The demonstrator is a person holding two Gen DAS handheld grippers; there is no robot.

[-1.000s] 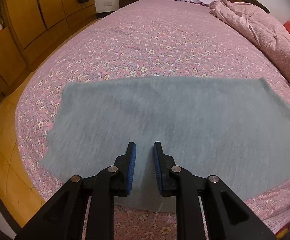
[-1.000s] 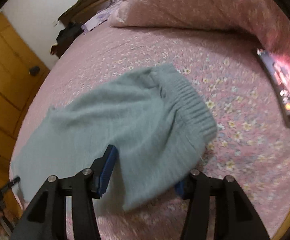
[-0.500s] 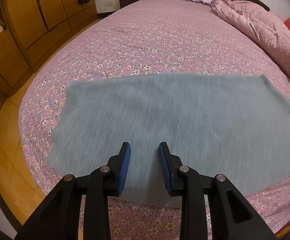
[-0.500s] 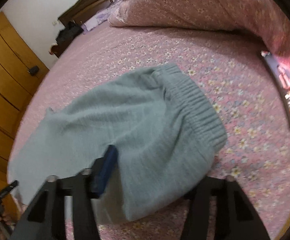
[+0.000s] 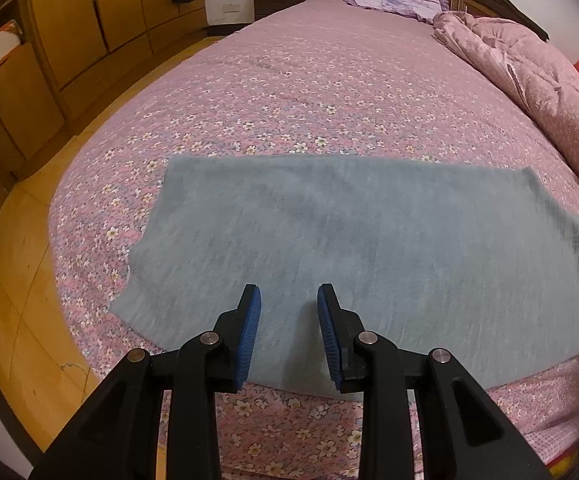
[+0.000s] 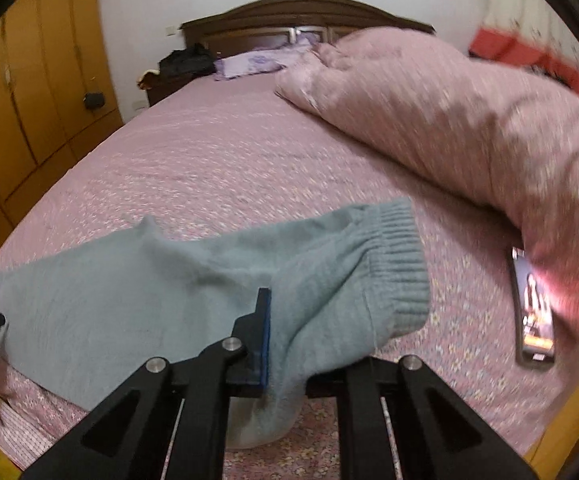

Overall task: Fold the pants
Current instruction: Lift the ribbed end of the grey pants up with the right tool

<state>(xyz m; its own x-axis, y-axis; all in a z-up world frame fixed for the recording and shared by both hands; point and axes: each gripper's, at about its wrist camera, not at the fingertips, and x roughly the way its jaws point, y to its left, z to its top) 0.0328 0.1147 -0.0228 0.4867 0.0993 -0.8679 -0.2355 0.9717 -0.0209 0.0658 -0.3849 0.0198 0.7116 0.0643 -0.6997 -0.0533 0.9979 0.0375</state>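
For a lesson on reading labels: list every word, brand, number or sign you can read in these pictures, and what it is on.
None can be read.
Phone on the bed: lit screen, too blurred to read.
Box in the cupboard: print too small to read.
Pants: no label shows.

We see the bed (image 5: 329,80) w/ floral pink sheet; on it: grey-blue pants (image 5: 369,248) near foot, pink quilt (image 6: 469,128) bunched along right side, phone (image 6: 533,312) beside quilt, lilac pillow (image 6: 249,65) at headboard.
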